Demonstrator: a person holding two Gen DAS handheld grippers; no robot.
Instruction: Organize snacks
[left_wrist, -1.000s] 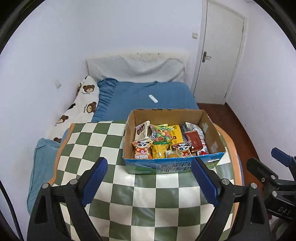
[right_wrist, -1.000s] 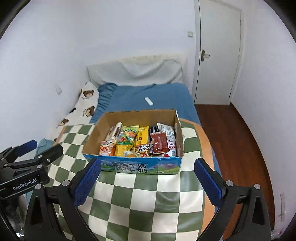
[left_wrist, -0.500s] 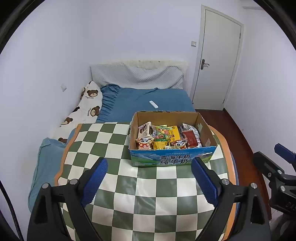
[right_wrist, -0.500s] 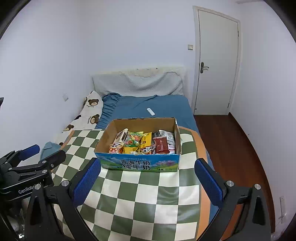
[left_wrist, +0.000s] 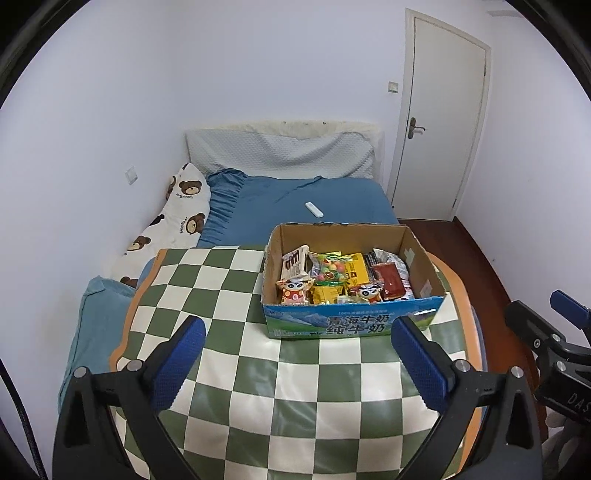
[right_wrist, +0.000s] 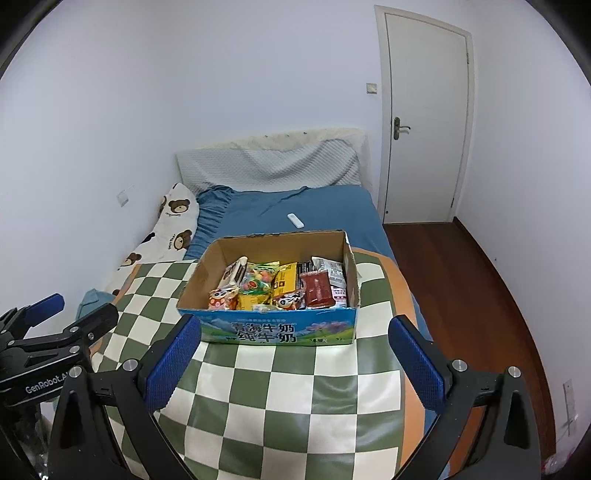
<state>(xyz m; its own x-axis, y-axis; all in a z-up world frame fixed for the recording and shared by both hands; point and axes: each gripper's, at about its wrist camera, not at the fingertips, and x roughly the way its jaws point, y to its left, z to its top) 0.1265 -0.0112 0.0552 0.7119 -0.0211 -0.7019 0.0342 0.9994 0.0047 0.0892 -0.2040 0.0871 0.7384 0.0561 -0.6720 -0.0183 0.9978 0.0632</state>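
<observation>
Both the left tool (left_wrist: 299, 350) and right tool (right_wrist: 297, 349) hover wide open, empty, short of the snack box (left_wrist: 352, 325).

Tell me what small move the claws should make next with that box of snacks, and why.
Probably bring the right claw forward and down toward the snacks in the cardboard box. Both it and the left claw are open, empty and short of the box, which sits full on the checkered cloth, so nothing has been picked up yet.
</observation>
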